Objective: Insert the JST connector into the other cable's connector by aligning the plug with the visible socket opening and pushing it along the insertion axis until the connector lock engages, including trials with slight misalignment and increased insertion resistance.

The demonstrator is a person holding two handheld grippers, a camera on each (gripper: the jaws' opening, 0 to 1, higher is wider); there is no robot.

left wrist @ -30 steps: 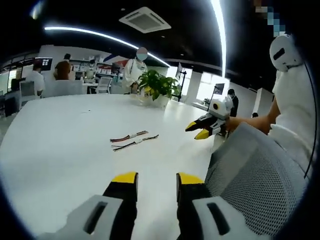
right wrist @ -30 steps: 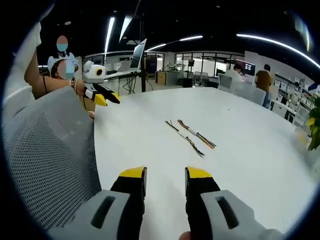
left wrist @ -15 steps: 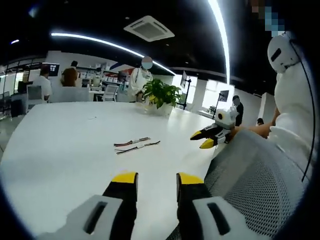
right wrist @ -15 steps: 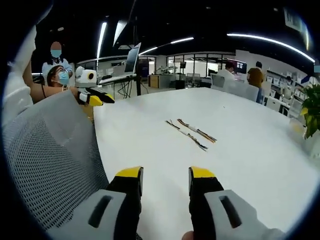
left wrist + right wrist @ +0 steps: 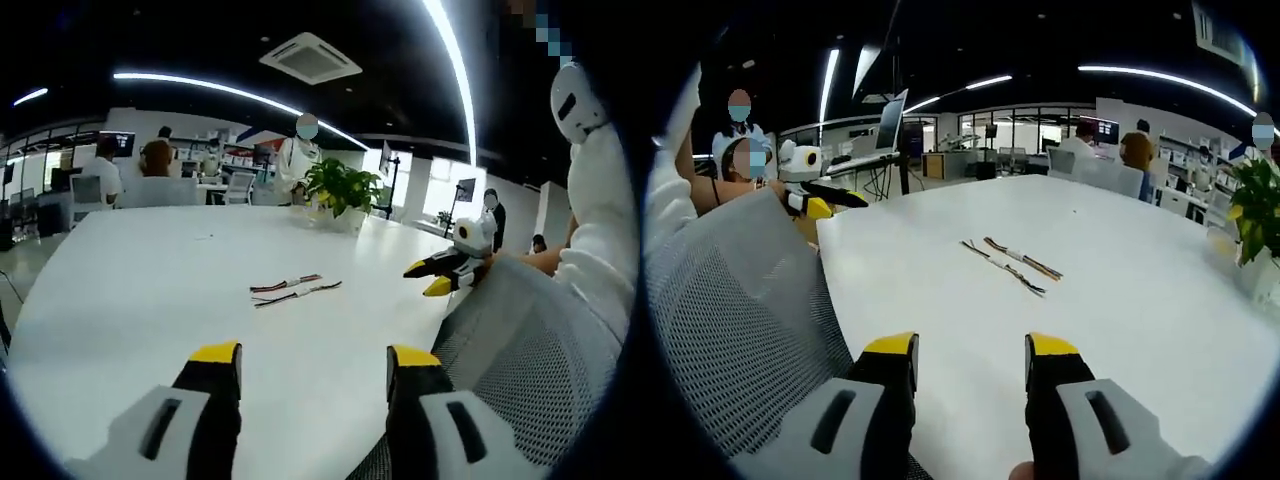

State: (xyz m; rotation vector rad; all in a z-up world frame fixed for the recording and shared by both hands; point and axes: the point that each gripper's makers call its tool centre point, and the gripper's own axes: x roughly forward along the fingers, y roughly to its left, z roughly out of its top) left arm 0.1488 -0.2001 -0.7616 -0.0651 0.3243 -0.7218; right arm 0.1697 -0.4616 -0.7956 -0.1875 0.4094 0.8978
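**Approach Not Yet Begun: Both Grippers Empty, Cables Untouched**

Spread wide and gripping nothing: left gripper (image 5: 313, 357), yellow-tipped jaws apart over bare tabletop. Likewise the right gripper (image 5: 970, 346), jaws parted, nothing between them. Held low at the near edge of the white table (image 5: 120, 290), beside a grey mesh chair back (image 5: 735, 320).

Farther out, well apart from either gripper, lay the two cables (image 5: 292, 290) side by side near the table's middle, almost touching, thin coloured wires with small pale connector bodies at mid-length (image 5: 1008, 262). Too small to tell plug from socket, or which way the openings faced.

Judged as the very start: reach and pickup still ahead, no mating attempted. Called for next, probably: carrying each gripper forward to its own cable, closing on the wire just behind the connector body, lifting both, then bringing plug and socket face to face before any push.

Beyond the table: a potted plant (image 5: 340, 187), desks, and several people standing in the background.
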